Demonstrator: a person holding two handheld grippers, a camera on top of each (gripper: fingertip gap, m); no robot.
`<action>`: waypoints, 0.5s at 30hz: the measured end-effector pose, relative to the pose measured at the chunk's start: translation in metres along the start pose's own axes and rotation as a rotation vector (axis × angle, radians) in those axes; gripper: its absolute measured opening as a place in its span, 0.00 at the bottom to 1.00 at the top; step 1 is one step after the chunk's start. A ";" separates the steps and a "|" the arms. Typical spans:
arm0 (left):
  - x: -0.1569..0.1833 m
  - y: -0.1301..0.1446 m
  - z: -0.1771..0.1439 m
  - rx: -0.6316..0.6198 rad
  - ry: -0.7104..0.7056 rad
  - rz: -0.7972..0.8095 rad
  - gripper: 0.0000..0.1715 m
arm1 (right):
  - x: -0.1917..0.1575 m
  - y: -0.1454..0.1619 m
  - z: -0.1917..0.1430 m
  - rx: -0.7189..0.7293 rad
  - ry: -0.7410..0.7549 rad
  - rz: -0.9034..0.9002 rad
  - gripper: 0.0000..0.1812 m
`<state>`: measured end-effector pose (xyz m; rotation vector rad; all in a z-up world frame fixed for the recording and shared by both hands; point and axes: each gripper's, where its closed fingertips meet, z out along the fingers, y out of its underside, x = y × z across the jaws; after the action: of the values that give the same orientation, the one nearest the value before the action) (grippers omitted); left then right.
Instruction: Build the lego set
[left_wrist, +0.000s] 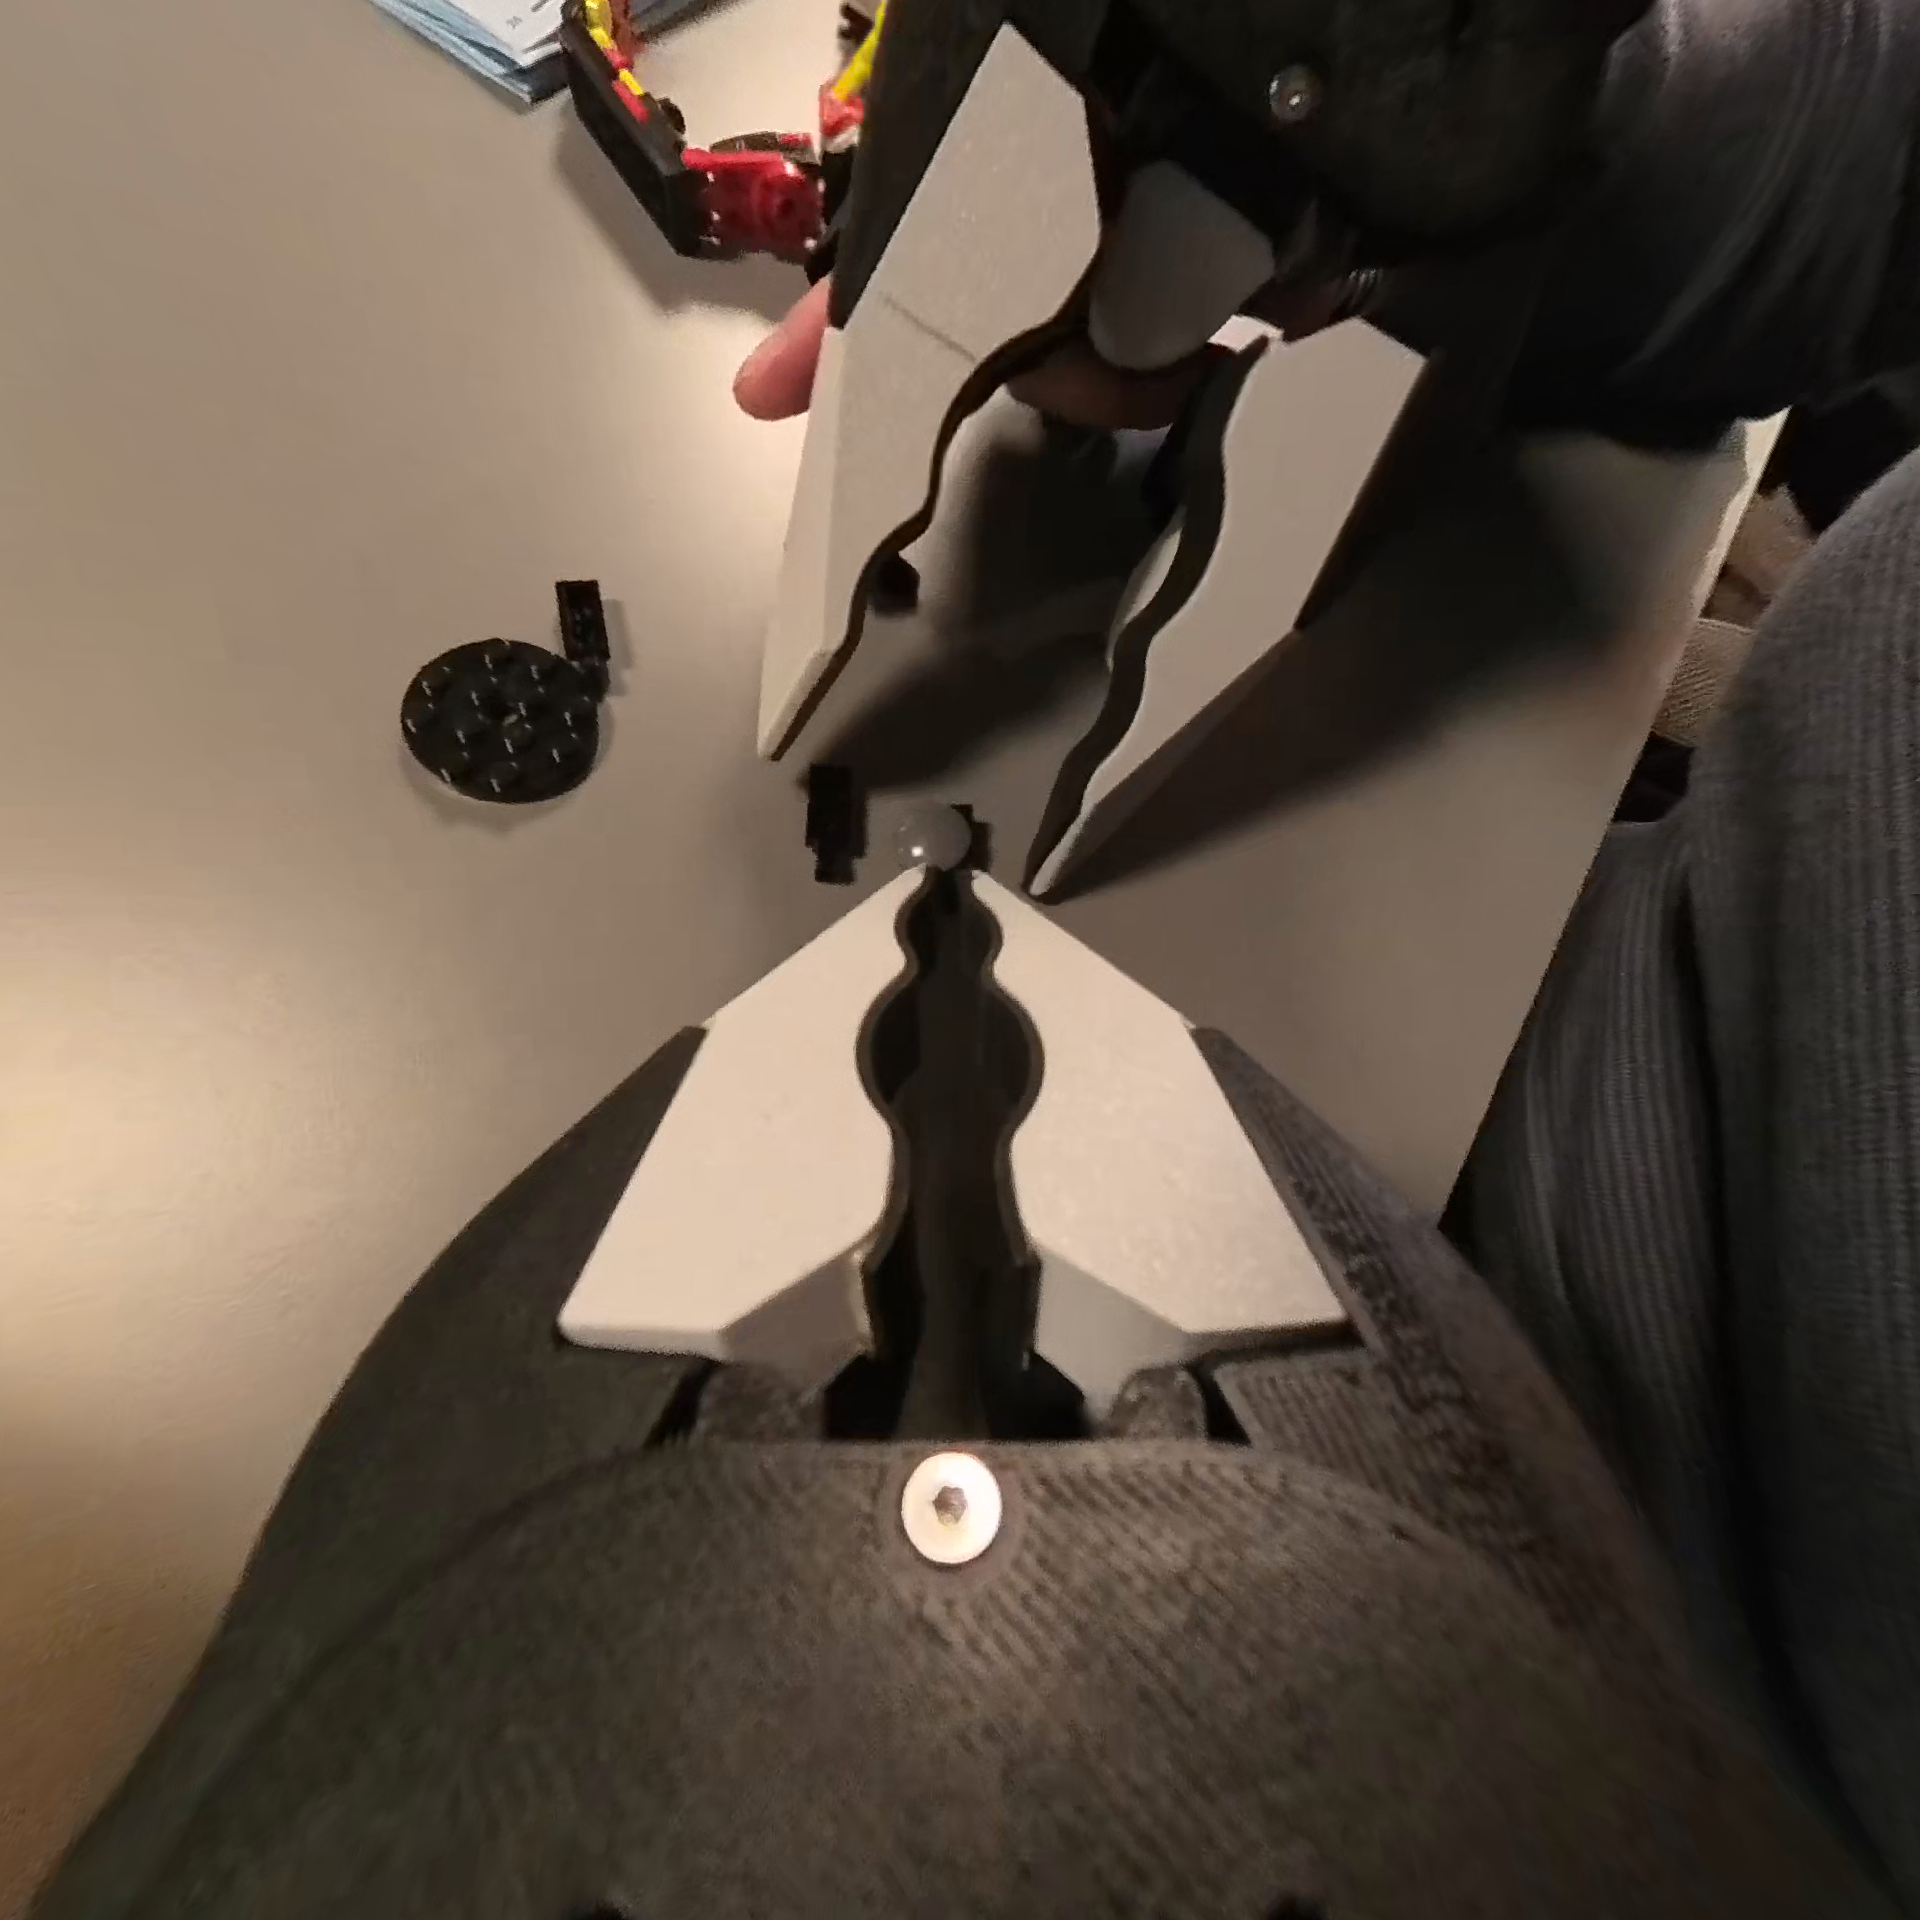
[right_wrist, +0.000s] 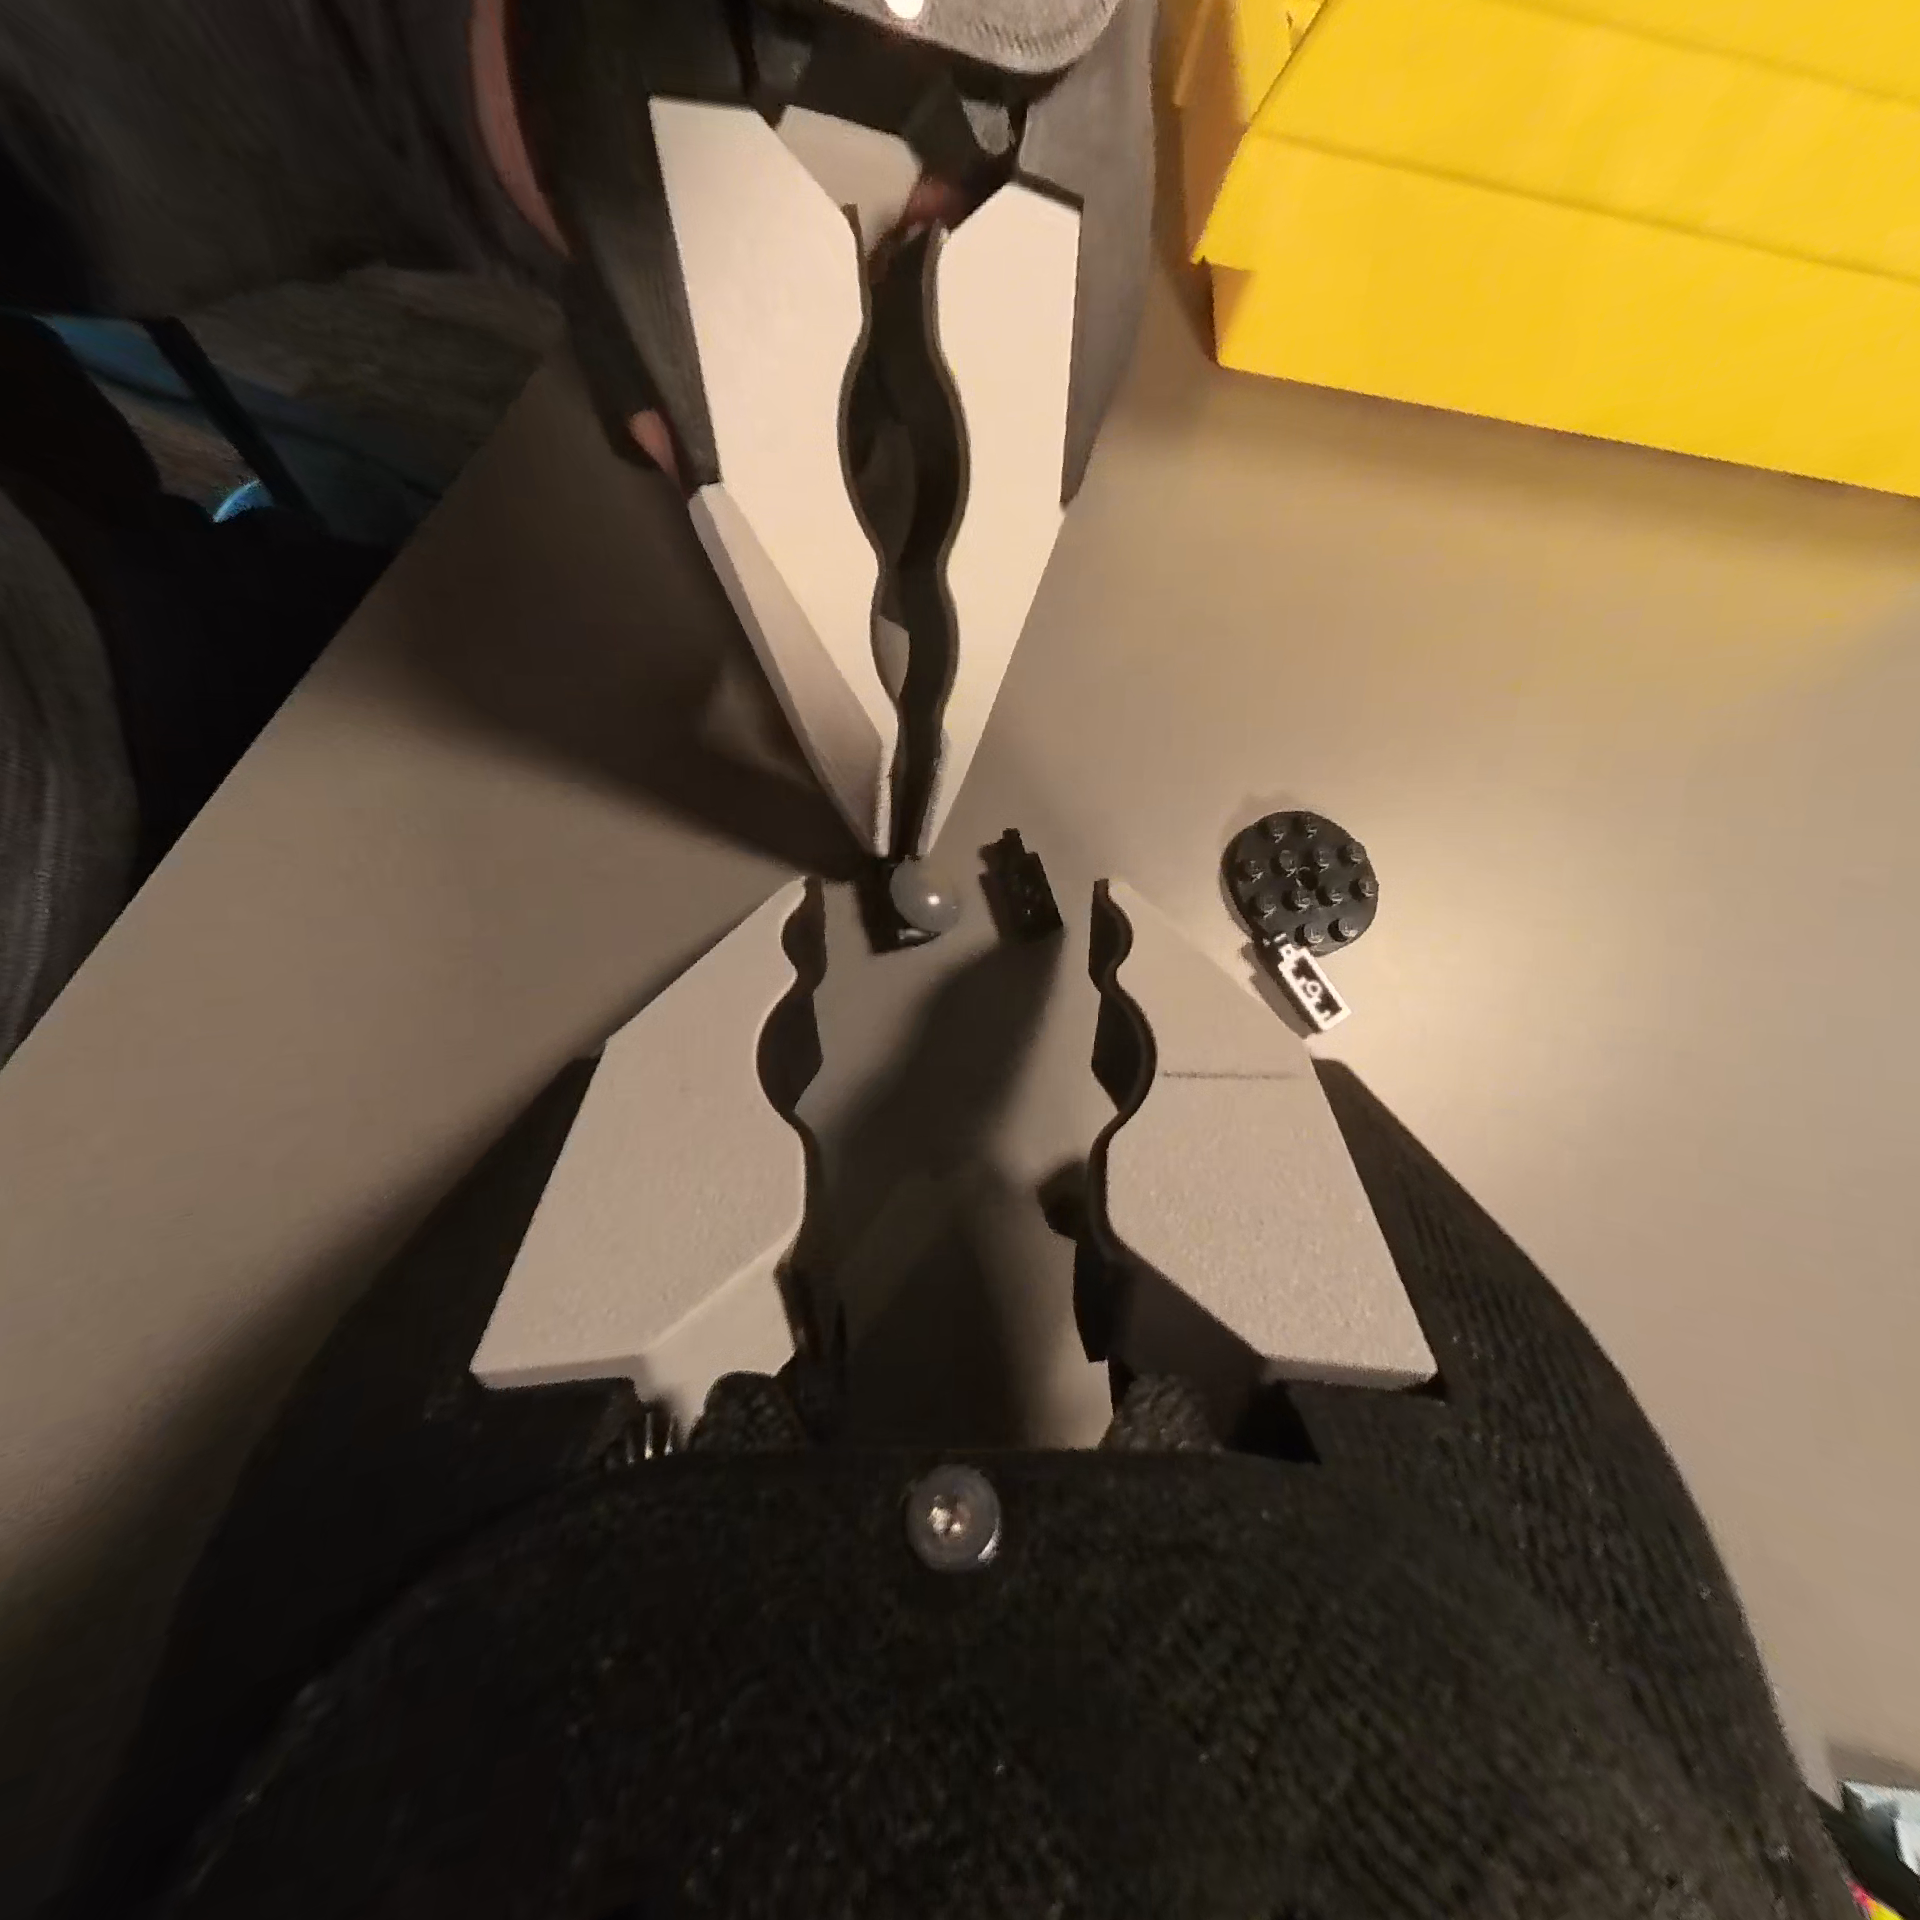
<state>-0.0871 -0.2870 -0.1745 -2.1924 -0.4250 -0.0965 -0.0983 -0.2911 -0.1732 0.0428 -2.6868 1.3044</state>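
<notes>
My left gripper is shut, its tips pinched on a small black piece with a grey ball that rests on the table. It also shows in the right wrist view, at the tips of the left gripper. My right gripper is open and low over the table, with the ball piece and a small black brick between its tips. In the left wrist view the right gripper reaches in from the top, and the black brick lies by its left tip.
A black round studded plate lies nearby, with a small tile at its edge. A red, black and yellow partial model and a booklet lie far back. Yellow boxes stand beyond. The table edge is close. My two grippers' fingertips are within a few centimetres of each other.
</notes>
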 end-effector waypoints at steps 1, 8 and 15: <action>-0.001 -0.001 -0.001 0.010 -0.018 0.022 0.01 | 0.000 0.000 0.000 0.002 -0.003 0.005 0.28; -0.020 -0.012 -0.003 0.049 -0.231 0.211 0.00 | 0.002 0.000 -0.001 0.009 -0.013 0.018 0.27; -0.012 -0.013 -0.001 0.052 -0.189 0.255 0.00 | 0.006 0.001 -0.001 0.004 -0.035 0.043 0.25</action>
<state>-0.1026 -0.2838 -0.1661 -2.1927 -0.2450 0.2595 -0.1039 -0.2893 -0.1728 0.0088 -2.7287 1.3337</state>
